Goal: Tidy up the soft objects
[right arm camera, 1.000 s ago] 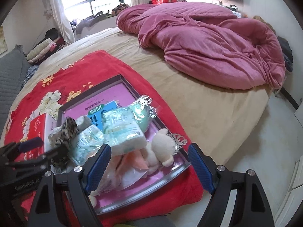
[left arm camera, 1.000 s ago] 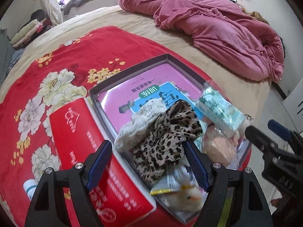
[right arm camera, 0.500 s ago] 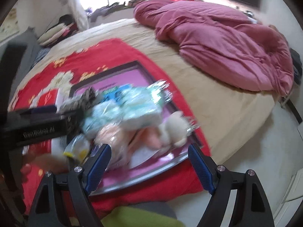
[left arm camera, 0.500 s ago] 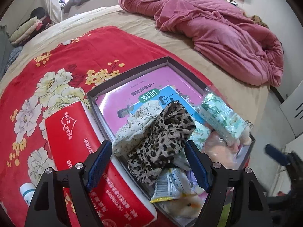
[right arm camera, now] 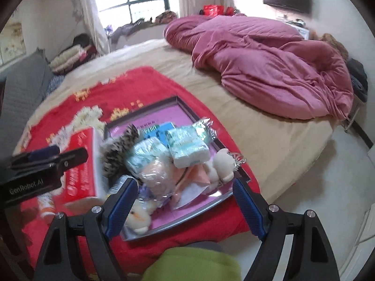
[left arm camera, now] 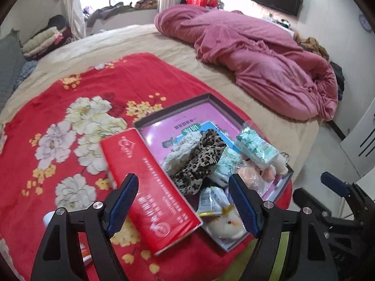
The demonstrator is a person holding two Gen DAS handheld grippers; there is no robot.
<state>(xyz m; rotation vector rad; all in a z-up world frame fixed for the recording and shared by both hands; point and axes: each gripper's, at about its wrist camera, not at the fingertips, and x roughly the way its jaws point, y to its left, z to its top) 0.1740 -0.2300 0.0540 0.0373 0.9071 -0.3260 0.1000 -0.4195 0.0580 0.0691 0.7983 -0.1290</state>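
A shallow grey tray (left arm camera: pixel 178 107) (right arm camera: pixel 196 208) with a pink liner lies on the red flowered blanket (left arm camera: pixel 70 107). It holds a leopard-print cloth (left arm camera: pixel 201 157) (right arm camera: pixel 117 149), a cream lace cloth (left arm camera: pixel 178 149), tissue packs (left arm camera: pixel 255 147) (right arm camera: pixel 187 145), a bagged peach item (right arm camera: pixel 154 171) and small plush toys (left arm camera: pixel 227 227) (right arm camera: pixel 220 164). A red tissue box (left arm camera: pixel 150 187) (right arm camera: pixel 79 171) lies along the tray's left side. My left gripper (left arm camera: pixel 182 206) is open and empty, above the tray's near end. My right gripper (right arm camera: pixel 182 203) is open and empty, near the tray's front edge.
A heaped pink duvet (left arm camera: pixel 257 56) (right arm camera: pixel 269 63) lies on the beige bed behind. Folded clothes (left arm camera: pixel 42 42) sit at the far left by the window. The bed edge and pale floor (right arm camera: pixel 328 187) are at the right. A small tube (right arm camera: pixel 46 203) lies by the red box.
Both grippers have drawn back and up from the tray; the views now take in more of the room. The tray's contents have not moved. Both stay open.
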